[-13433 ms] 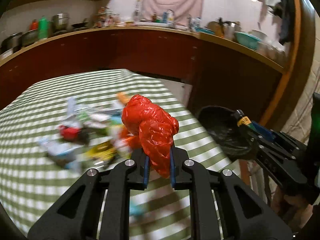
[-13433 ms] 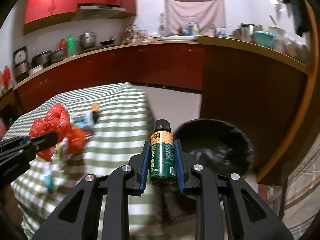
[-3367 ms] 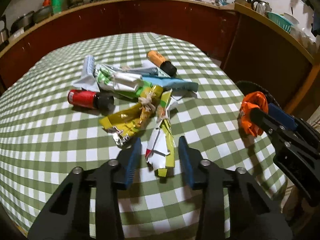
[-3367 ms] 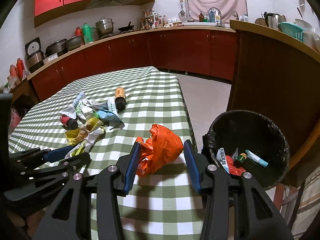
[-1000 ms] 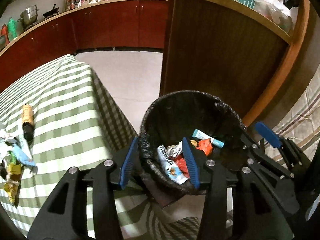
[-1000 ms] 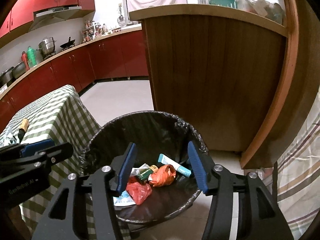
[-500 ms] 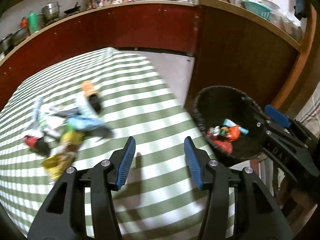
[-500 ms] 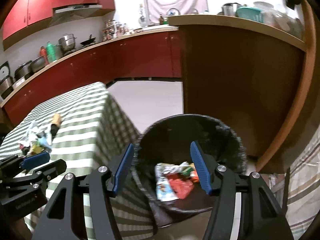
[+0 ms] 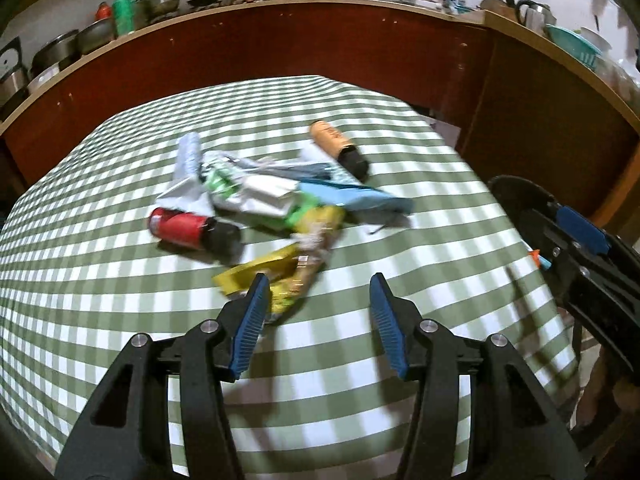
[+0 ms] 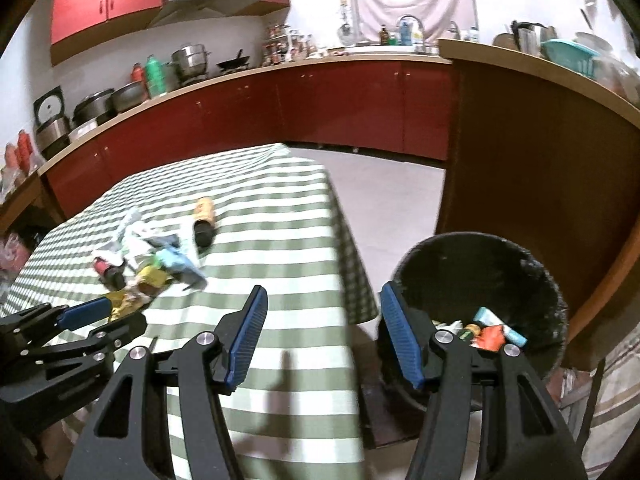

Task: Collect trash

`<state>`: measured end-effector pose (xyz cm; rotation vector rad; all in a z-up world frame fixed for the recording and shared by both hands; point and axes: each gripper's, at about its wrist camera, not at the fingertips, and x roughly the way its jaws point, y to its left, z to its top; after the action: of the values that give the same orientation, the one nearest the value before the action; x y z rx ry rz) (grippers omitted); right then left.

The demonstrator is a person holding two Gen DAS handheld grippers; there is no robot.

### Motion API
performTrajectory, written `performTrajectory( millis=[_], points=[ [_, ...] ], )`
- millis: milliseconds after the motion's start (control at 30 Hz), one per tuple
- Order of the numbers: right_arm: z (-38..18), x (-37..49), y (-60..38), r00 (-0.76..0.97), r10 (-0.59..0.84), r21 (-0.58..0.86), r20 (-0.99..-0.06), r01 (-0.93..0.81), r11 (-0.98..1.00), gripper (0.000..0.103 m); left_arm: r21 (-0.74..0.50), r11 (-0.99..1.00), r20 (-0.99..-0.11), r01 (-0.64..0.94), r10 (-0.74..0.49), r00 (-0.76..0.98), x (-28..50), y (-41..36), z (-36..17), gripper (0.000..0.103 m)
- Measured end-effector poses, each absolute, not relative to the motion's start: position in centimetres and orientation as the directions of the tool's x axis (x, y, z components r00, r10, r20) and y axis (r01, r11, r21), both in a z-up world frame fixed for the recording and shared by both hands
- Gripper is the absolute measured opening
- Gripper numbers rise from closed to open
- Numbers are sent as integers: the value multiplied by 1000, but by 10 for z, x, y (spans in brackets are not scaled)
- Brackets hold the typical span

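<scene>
A second ago both grippers pointed down into the black bin; now they have swung back toward the table. The left gripper (image 9: 316,316) hangs over the near part of the green-checked tablecloth (image 9: 120,320), its jaws having just been opening, well apart with nothing between them. The right gripper (image 10: 322,334) is likewise spread and empty, straddling the table's right edge and the bin (image 10: 548,280) just beyond it (dropped trash lies on the bin's floor). The remaining trash pile (image 9: 280,204) sits mid-table, just beyond the left gripper's tips: a red can (image 9: 180,226) on its left, a yellow wrapper (image 9: 280,268) nearest, a blue packet (image 9: 360,198) to the right, and an orange bottle (image 9: 338,150) at the far right. Bare cloth surrounds the pile on all sides; open floor (image 10: 384,200) lies between table and counter.
</scene>
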<state>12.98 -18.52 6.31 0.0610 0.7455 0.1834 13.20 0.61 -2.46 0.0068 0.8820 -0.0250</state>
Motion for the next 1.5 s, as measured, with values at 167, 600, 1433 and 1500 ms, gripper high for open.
performTrajectory(
  millis=[167,600,1433,1500],
  points=[
    [61,131,-165,702,211,117,-680,-181,977,58,-20,1000,-772,17,-26,636,135,23,-26,58],
    [65,140,-135,682,243,112,-690,-231,967,58,-34,998,-775,56,-61,629,150,32,-30,50],
    [60,137,-135,671,260,133,-695,-235,963,58,-53,992,-764,111,-112,636,104,34,-33,13],
    [60,136,-134,670,261,134,-695,-236,963,58,-53,992,-764,113,-113,635,99,36,-31,13]
  ],
)
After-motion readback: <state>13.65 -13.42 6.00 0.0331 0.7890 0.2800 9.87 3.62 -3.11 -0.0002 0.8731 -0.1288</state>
